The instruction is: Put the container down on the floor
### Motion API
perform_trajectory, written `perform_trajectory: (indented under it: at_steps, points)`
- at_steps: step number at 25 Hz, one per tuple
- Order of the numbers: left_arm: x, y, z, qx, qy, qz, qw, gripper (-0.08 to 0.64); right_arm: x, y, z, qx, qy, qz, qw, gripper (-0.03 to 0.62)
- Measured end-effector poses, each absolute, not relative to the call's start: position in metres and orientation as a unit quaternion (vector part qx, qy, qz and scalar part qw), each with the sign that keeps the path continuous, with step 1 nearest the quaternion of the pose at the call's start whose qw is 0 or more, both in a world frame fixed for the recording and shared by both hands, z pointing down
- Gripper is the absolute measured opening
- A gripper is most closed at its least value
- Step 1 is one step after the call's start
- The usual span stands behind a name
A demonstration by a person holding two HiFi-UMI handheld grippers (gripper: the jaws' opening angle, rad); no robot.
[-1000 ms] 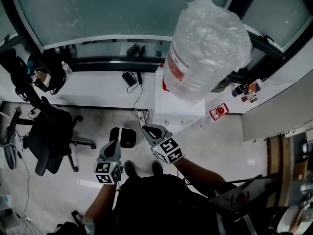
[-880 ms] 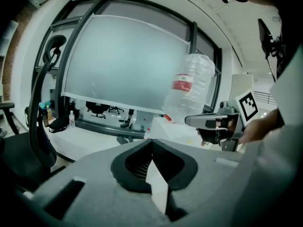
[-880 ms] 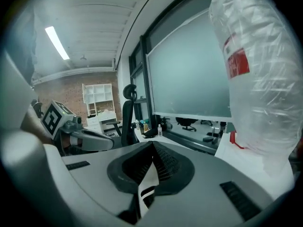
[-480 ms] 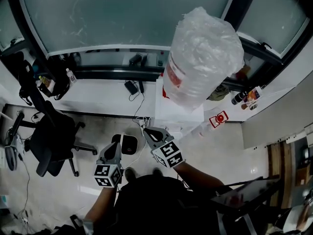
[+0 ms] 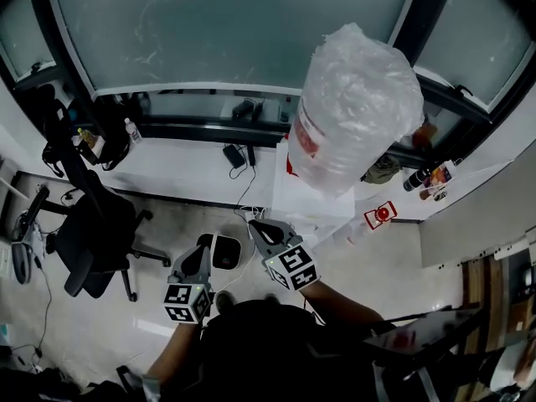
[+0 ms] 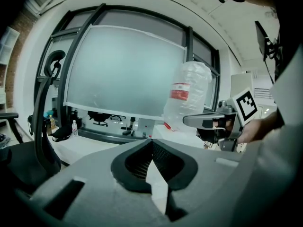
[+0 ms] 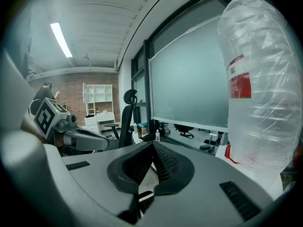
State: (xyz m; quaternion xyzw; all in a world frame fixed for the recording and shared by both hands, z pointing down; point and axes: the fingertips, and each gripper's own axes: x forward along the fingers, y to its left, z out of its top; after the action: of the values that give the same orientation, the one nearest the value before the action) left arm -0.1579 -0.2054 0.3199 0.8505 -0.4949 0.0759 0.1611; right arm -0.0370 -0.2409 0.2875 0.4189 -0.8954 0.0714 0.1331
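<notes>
A large clear plastic water container (image 5: 360, 99), wrapped in crinkled transparent film and with a red-and-white label, stands upright in the upper right of the head view. It sits on top of a white box-shaped stand (image 5: 311, 198), against the frosted glass window (image 5: 234, 23). It is therefore well above the pale tiled floor (image 5: 394, 258) where the task wants it. Nothing touches it, and its own weight on the flat top seems to keep it steady.

Both tools hang at the lower centre of the head view, in front of the person's body. The left gripper (image 5: 199, 256) has its jaws pressed together with nothing between them. The right gripper (image 5: 261, 229), just beside it and nearer the stand, also has its ribbed pads meeting in a closed V, and it is empty too. Both point towards the window side and only slightly downward, so each gripper view shows the container (image 7: 255, 89) looming to the right.

Judging by its bulk, the container needs one tool on each side. The slippery film could let it slide, and its height on the stand would make a tip costly. A black office chair (image 5: 92, 233) stands at the left, well apart.
</notes>
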Motion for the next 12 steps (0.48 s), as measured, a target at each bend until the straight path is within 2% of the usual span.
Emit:
perform_trajectory:
  at_steps: [12]
  points:
    - [-0.171,-0.203,0.315,0.846,-0.507,0.080,0.147,0.011,-0.045,-0.241,0.285,0.415,-0.898,0.065,0.130,0.006]
